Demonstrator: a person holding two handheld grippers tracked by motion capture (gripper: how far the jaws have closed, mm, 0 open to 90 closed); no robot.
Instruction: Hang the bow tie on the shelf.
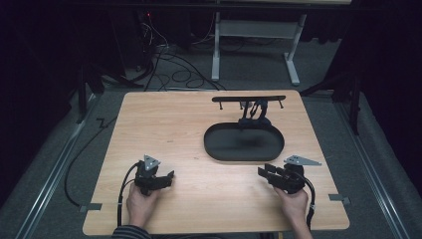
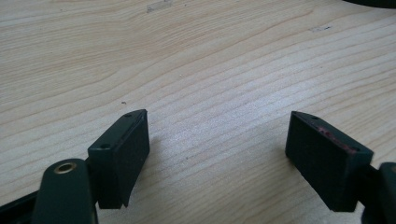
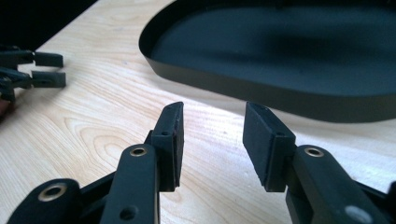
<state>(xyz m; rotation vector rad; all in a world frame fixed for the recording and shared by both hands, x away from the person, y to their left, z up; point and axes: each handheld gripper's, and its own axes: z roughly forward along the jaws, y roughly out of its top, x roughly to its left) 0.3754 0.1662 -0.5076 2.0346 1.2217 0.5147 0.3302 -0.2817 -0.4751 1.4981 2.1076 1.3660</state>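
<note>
A pale wooden tabletop (image 1: 199, 129) stands in a dark room; the black oval tray (image 1: 214, 149) lies ahead of the right tool (image 1: 266, 173) and the left tool (image 1: 166, 178). The left tool's view shows its jaws spread wide, empty. The right tool's view shows its jaws partly open, empty, the tray's rim (image 3: 261, 93) just ahead: approach low and square to it.

Our two grippers low on the table, the tray ahead between them and to the right.

We hold the left gripper (image 1: 170, 176) near the table's (image 1: 169, 119) front edge on our left, and the right gripper (image 1: 262, 172) near that edge on our right, the two well apart and pointing toward each other. The tray (image 1: 214, 144) lies on the table beyond them, right of centre, just behind the right gripper. Behind the tray stands a rack (image 1: 249, 99) along the far edge, with a small stand (image 1: 255, 113) between rack and tray.
</note>
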